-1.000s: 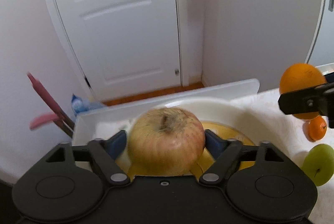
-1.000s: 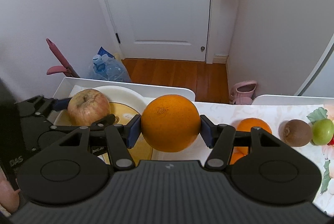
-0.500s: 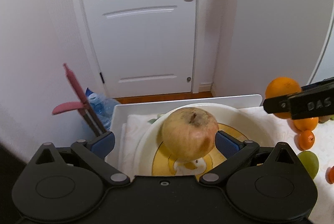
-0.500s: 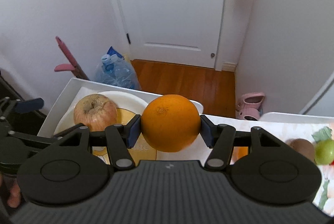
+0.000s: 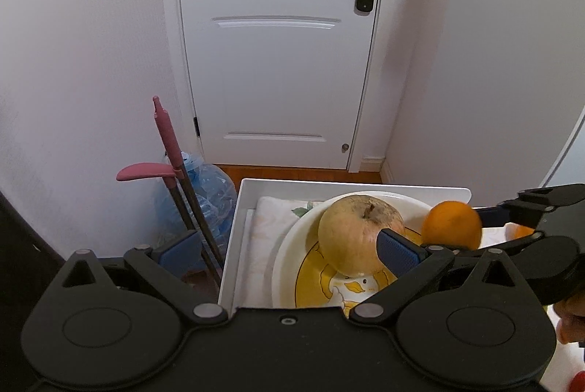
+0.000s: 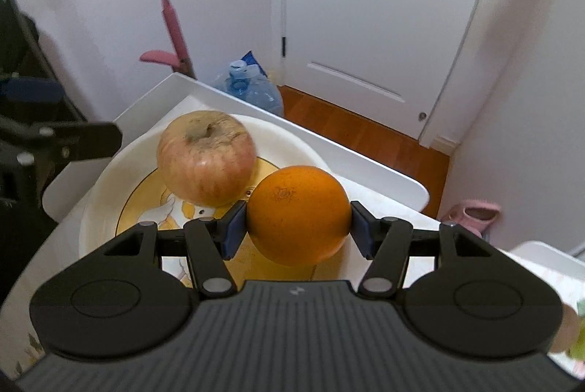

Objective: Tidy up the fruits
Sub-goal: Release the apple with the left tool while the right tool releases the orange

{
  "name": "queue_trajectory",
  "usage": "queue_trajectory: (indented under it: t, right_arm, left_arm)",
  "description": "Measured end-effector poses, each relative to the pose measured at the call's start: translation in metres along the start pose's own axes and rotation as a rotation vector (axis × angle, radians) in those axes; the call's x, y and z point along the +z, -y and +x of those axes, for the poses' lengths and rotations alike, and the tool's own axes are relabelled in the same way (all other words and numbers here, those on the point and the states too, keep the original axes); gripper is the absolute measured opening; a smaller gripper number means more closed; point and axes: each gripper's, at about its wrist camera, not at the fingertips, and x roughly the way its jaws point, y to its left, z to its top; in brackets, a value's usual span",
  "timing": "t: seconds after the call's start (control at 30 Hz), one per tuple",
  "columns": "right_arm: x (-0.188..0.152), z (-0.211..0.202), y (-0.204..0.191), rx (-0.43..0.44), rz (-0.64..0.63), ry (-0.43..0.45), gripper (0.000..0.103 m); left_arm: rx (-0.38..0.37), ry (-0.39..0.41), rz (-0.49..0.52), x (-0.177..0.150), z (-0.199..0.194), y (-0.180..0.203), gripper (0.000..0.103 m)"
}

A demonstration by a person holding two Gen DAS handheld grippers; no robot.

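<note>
A white tray-like table (image 5: 234,231) with a raised rim carries a patterned cloth, and on it sits a wide white bowl (image 6: 109,180) with a yellow picture printed inside. An apple (image 6: 206,158), yellowish and flushed with red, rests stem up in the bowl toward its far side. The right gripper (image 6: 298,225) is clamped on an orange (image 6: 298,214), both blue pads pressing its sides, and holds it over the bowl's near-right part, just beside the apple. The left gripper (image 5: 289,253) has its jaws spread wide with nothing held; its right pad (image 5: 396,249) overlaps the apple in the left wrist view, its left pad stands beyond the table edge. Whether that pad touches the apple cannot be told.
</note>
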Motion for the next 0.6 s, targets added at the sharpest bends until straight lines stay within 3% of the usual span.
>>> queue_trajectory:
  t: [0.2,0.33,0.6]
  right_arm:
    - [-0.003,0.007,-0.008,-0.005,-0.036,-0.002,0.075]
    - [0.0,-0.002,-0.016,-0.07,-0.08,0.052,0.103]
    - [-0.007,-0.018,-0.009,-0.068,-0.029,0.05,0.103]
  left_arm:
    - [0.0,0.001,0.005,-0.001,0.0,0.001,0.103]
    - [0.002,0.001,0.002,-0.001,0.001,0.0,0.103]
    - [-0.008,0.008,0.014,-0.001,-0.007,0.005,0.103]
